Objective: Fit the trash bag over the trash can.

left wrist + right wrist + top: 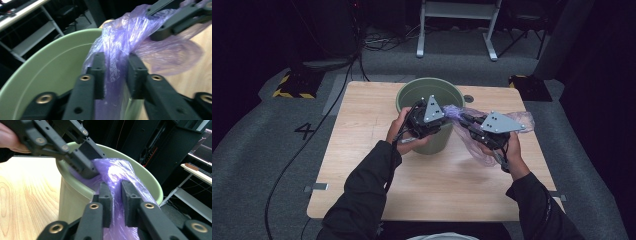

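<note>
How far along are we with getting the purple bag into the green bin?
Done: the bag has been brought to the bin and part of it drapes over the rim. In hand: the left gripper and right gripper each have bunched film between their jaws at the rim. Left: most of the bag hangs outside on the table; it isn't spread inside.

Dim, dark surroundings; lit table (362, 170); both gripper views slightly blurred.

The purple bag (117, 50) hides the green bucket's (50, 67) near rim.
</note>
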